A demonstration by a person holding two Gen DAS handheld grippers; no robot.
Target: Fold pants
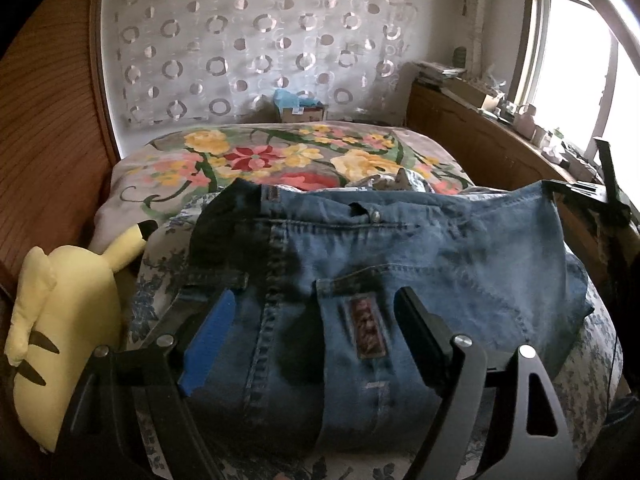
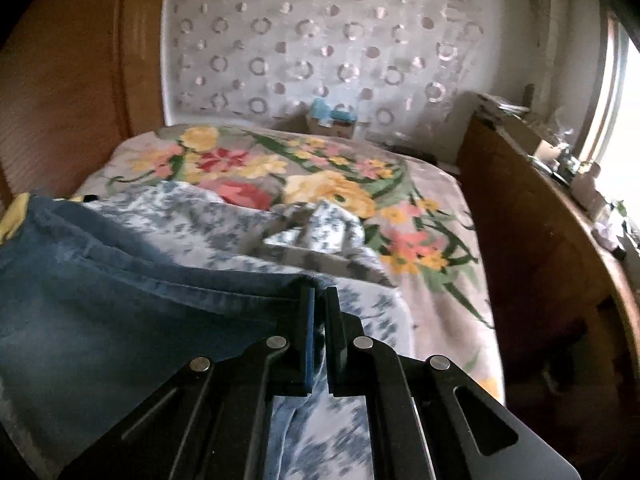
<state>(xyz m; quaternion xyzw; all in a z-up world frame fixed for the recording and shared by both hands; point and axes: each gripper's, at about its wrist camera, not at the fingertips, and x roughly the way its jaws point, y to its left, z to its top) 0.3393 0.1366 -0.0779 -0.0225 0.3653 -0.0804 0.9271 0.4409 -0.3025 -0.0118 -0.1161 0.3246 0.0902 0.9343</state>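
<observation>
Denim fills the near view: the jeans [image 1: 360, 280] lie on the bed between the spread fingers of the left gripper [image 1: 316, 328], which stands wide apart and grips nothing. The right gripper [image 2: 319, 312] is clamped tight on a corner of the jeans [image 2: 120, 300]. Faded blue, they show a waistband patch [image 1: 366, 326]. Beyond lie a blue-print sheet [image 2: 224, 216], a floral blanket [image 1: 280, 152] and a yellow plush toy [image 1: 64, 320].
</observation>
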